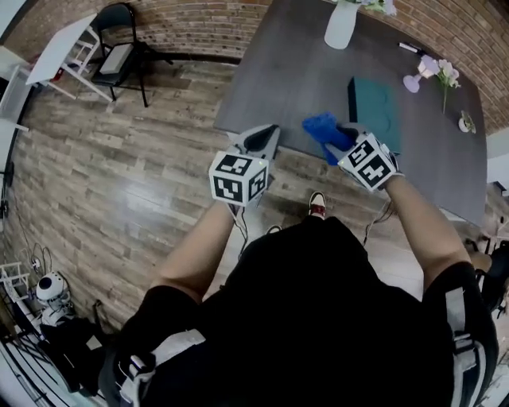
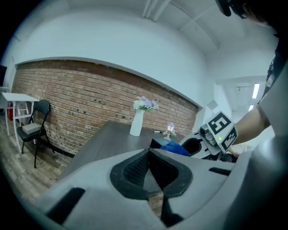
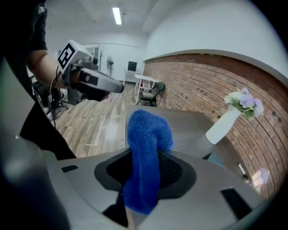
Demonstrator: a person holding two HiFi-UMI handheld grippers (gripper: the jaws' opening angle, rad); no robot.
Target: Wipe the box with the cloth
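Observation:
A blue fluffy cloth (image 3: 146,157) is pinched between the jaws of my right gripper (image 3: 145,177), which is shut on it. In the head view the cloth (image 1: 326,131) sticks out ahead of the right gripper (image 1: 343,145), just left of the teal box (image 1: 376,111) lying flat on the dark grey table (image 1: 294,71). The left gripper (image 1: 262,141) hovers at the table's near edge, left of the cloth; its jaws are shut with nothing between them (image 2: 150,173). From the left gripper view the cloth (image 2: 174,148) and the box (image 2: 157,143) show beyond the jaws.
A white vase with flowers (image 1: 342,22) stands at the table's far side. Small pink flowers (image 1: 439,73), a pen (image 1: 410,48) and a small ornament (image 1: 465,122) lie right of the box. A black chair (image 1: 119,52) and white shelf (image 1: 56,52) stand by the brick wall.

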